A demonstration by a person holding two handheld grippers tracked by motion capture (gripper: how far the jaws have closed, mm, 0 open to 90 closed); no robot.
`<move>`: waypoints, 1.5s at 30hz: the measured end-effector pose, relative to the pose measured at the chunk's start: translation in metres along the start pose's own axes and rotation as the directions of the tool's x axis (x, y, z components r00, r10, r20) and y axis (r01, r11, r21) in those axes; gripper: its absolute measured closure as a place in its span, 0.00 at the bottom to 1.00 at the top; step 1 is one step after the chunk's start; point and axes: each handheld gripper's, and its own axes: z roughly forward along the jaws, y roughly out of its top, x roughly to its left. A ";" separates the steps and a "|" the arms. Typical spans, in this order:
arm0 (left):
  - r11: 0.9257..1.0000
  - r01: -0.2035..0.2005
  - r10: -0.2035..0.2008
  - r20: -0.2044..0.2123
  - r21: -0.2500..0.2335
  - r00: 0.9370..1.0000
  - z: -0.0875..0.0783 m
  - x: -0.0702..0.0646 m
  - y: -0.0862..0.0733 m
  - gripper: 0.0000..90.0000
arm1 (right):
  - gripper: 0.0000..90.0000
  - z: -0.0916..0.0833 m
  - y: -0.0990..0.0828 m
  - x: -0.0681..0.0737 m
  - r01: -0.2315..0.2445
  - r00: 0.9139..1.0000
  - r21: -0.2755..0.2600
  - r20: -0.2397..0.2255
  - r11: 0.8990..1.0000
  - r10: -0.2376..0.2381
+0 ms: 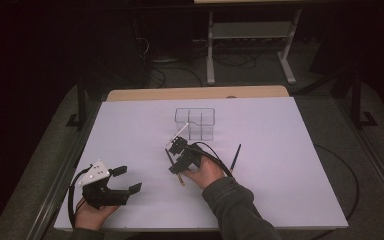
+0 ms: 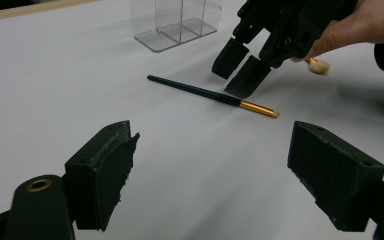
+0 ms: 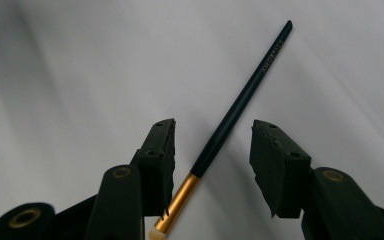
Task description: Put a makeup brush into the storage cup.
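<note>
A slim dark brush (image 3: 240, 105) with a gold ferrule lies flat on the white table (image 1: 280, 190). My right gripper (image 3: 212, 145) is lowered over it with one jaw on each side of the handle near the ferrule. A gap shows on both sides, so the pads are not pressing. The left gripper view shows the same brush (image 2: 200, 92) under the right gripper (image 2: 240, 70). From above, the right gripper (image 1: 175, 156) is at mid-table, just in front of a clear compartment box (image 1: 196, 122). My left gripper (image 1: 128, 179) rests open and empty at the front left.
A second dark brush (image 1: 235, 157) lies to the right of the right hand. A white stick (image 1: 177, 134) leans out from the clear box. A pale brush tip (image 2: 319, 66) shows by the right hand's fingers. Black cables trail from both grippers.
</note>
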 end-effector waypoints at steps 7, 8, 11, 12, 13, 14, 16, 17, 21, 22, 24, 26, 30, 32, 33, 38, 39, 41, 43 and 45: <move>1.000 -0.002 0.002 0.002 -0.003 1.000 0.001 0.000 0.000 0.20 | 0.61 0.004 0.000 0.000 0.001 1.000 0.014 0.004 1.000 -0.001; 1.000 -0.007 0.007 0.002 0.000 1.000 0.001 0.001 0.000 0.20 | 0.61 0.004 0.000 0.000 0.001 1.000 0.014 0.004 1.000 -0.001; 1.000 -0.007 0.007 0.002 -0.002 1.000 0.001 0.000 0.000 0.20 | 0.62 0.005 -0.001 0.000 0.000 1.000 0.021 0.004 1.000 0.000; 1.000 -0.006 0.006 0.002 -0.002 1.000 0.001 0.000 0.000 0.20 | 0.62 0.005 -0.001 0.000 0.000 1.000 0.021 0.005 1.000 0.000; 1.000 -0.006 0.006 0.002 -0.002 1.000 0.001 0.000 0.000 0.20 | 0.62 0.005 -0.001 0.001 0.002 1.000 0.021 0.008 1.000 -0.003; 1.000 -0.005 0.005 0.003 0.001 1.000 0.001 0.000 0.000 0.20 | 0.62 0.005 -0.001 0.001 0.004 1.000 0.022 0.011 1.000 -0.005; 1.000 -0.005 0.005 0.003 0.001 1.000 0.001 0.000 0.000 0.20 | 0.63 0.006 0.000 0.001 0.006 1.000 0.030 0.013 1.000 -0.006; 1.000 -0.006 0.006 0.004 0.001 1.000 0.001 0.000 0.000 0.20 | 0.63 0.007 0.000 0.001 0.007 1.000 0.031 0.014 0.999 -0.007; 1.000 -0.005 0.005 0.005 0.000 1.000 0.002 0.000 0.000 0.20 | 0.64 0.008 0.000 0.001 0.010 1.000 0.038 0.018 0.999 -0.011; 1.000 0.001 -0.001 0.005 0.000 1.000 0.002 0.000 0.000 0.20 | 0.64 0.008 0.000 0.002 0.009 1.000 0.039 0.018 0.999 -0.010; 1.000 0.001 -0.001 0.005 0.000 1.000 0.002 0.000 0.000 0.20 | 0.65 0.008 0.000 0.001 0.015 1.000 0.037 0.020 0.999 -0.016; 1.000 -0.004 0.004 0.004 0.001 1.000 0.002 0.001 0.000 0.20 | 0.65 0.008 0.000 0.001 0.014 1.000 0.040 0.024 0.999 -0.015; 1.000 -0.002 0.002 0.005 0.000 1.000 0.002 0.001 0.000 0.20 | 0.66 0.009 0.000 0.001 0.018 0.999 0.045 0.026 0.999 -0.019; 1.000 0.004 -0.005 0.007 0.001 1.000 0.002 0.000 0.000 0.20 | 0.67 0.009 0.000 0.001 0.018 0.999 0.050 0.029 0.999 -0.019; 1.000 0.002 -0.002 0.007 0.002 1.000 0.002 0.000 0.000 0.20 | 0.67 0.009 0.000 0.001 0.018 0.999 0.050 0.029 0.999 -0.019; 1.000 0.004 -0.004 0.007 0.003 1.000 0.003 0.000 0.000 0.20 | 0.69 0.010 0.000 0.001 0.020 0.999 0.063 0.043 0.998 -0.023; 1.000 0.002 -0.002 0.006 0.004 1.000 0.002 0.000 0.000 0.20 | 0.69 0.010 0.000 0.001 0.020 0.999 0.065 0.043 0.998 -0.023; 1.000 0.001 -0.001 0.006 0.005 1.000 0.002 0.000 0.000 0.20 | 0.70 0.010 0.000 0.001 0.019 0.999 0.067 0.044 0.998 -0.022; 1.000 0.002 -0.002 0.006 0.004 1.000 0.002 0.000 0.000 0.20 | 0.72 0.010 0.000 0.001 0.025 0.998 0.070 0.048 0.997 -0.028; 1.000 0.000 0.000 0.007 0.005 1.000 0.003 0.000 0.000 0.20 | 0.74 0.011 0.001 0.001 0.030 0.998 0.086 0.059 0.996 -0.035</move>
